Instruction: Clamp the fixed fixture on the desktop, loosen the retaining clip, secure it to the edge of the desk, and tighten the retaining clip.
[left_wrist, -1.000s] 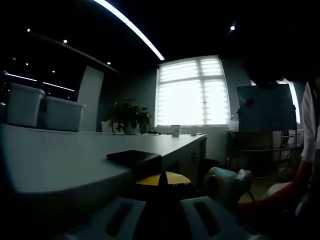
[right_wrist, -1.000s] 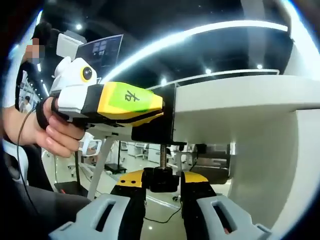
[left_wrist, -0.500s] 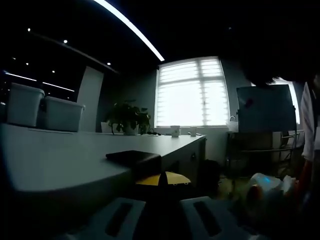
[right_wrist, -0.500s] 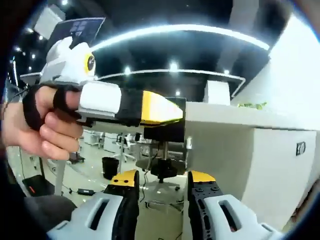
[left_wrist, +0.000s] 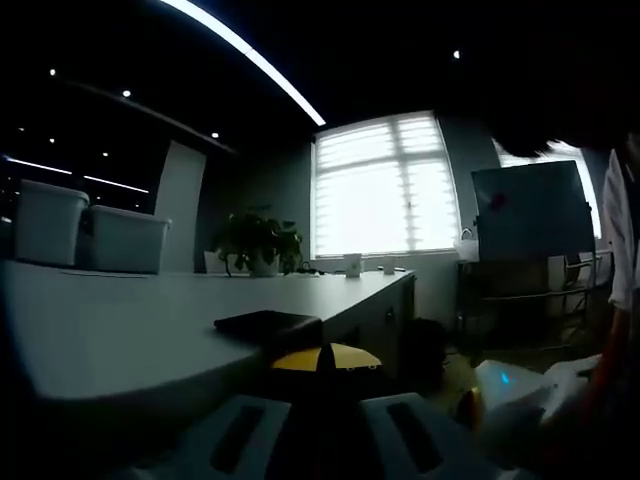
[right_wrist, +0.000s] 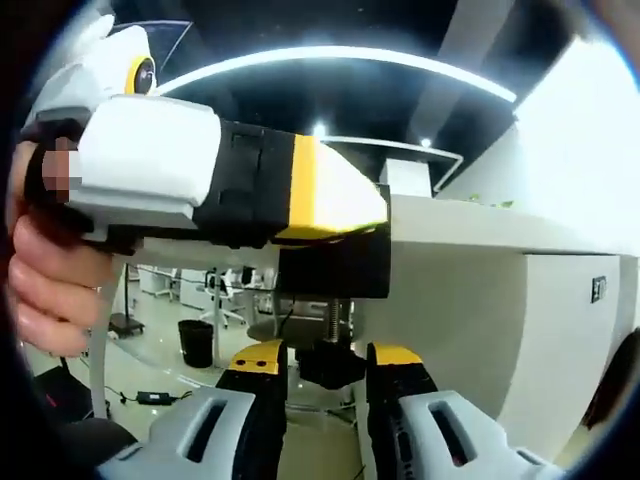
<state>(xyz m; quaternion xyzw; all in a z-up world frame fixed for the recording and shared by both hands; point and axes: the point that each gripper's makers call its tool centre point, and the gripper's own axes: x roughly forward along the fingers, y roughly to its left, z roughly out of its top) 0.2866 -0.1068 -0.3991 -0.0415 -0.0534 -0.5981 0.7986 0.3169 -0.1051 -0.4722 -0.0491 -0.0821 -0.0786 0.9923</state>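
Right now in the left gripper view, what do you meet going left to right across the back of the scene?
Two storage bins → potted plant → window → whiteboard → person's sleeve.

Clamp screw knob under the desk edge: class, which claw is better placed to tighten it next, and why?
Right. In the right gripper view, the right claw sits around the clamp's screw knob beneath the desk edge, while the left claw steadies the black clamp body from the side.

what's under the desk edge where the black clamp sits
Under the desk edge, the black clamp's threaded screw runs down to a knob between the right gripper's jaws; contact unclear.
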